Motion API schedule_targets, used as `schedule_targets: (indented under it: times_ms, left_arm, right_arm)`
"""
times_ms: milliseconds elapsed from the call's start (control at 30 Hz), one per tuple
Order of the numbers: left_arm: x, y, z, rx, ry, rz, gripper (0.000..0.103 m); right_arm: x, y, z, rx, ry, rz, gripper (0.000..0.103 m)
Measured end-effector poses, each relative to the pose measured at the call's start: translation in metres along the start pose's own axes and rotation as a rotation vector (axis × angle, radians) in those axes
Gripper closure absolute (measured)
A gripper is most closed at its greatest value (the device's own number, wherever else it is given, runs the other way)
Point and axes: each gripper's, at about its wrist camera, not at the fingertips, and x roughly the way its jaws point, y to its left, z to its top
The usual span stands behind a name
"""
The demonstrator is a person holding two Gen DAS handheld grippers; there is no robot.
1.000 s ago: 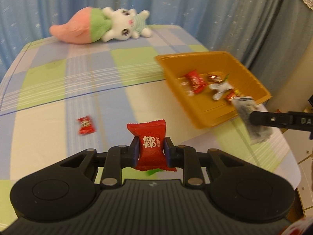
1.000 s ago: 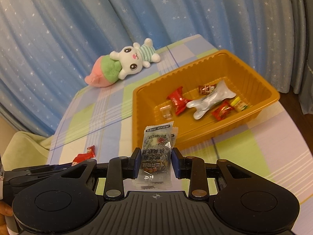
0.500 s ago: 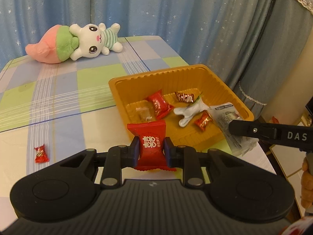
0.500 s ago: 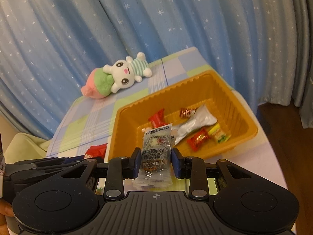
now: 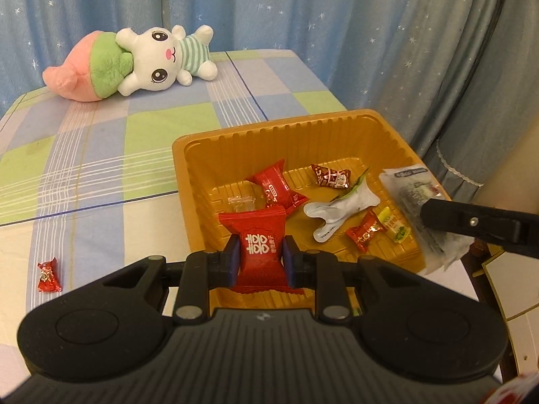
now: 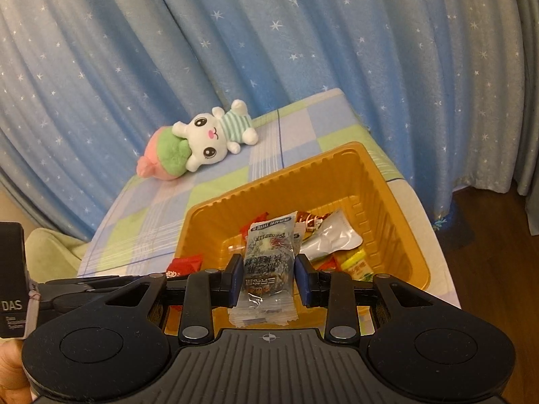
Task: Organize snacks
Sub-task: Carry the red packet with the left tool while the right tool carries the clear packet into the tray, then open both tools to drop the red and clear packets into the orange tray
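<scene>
Over the orange tray (image 5: 397,134), my left hand-held gripper (image 5: 261,257) clamps a red candy (image 5: 259,245) and my right hand-held gripper (image 6: 268,277) a clear packet (image 6: 269,256), both ready for release.

A plush bunny (image 5: 158,57) is lying on its side at the far left of the desk (image 5: 101,141), which is wearing a checked blue-and-green cloth, and star-dotted blue curtains (image 6: 269,50) are hanging right behind, with wooden floor (image 6: 488,235) showing on the right.
</scene>
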Motion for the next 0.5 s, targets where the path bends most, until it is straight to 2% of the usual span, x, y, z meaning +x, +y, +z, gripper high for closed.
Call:
schedule_targets:
  times_ms: [267,500]
  left_arm:
    - [0.013,-0.002,-0.001,0.0,0.024,0.025,0.08]
    - [-0.008,0.008,-0.003,-0.039,0.003,0.012,0.08]
  right_arm:
    - [0.004,-0.014,0.006,0.011,0.011,0.008,0.07]
    - [0.006,-0.019,0.007,0.013,0.022,0.011,0.07]
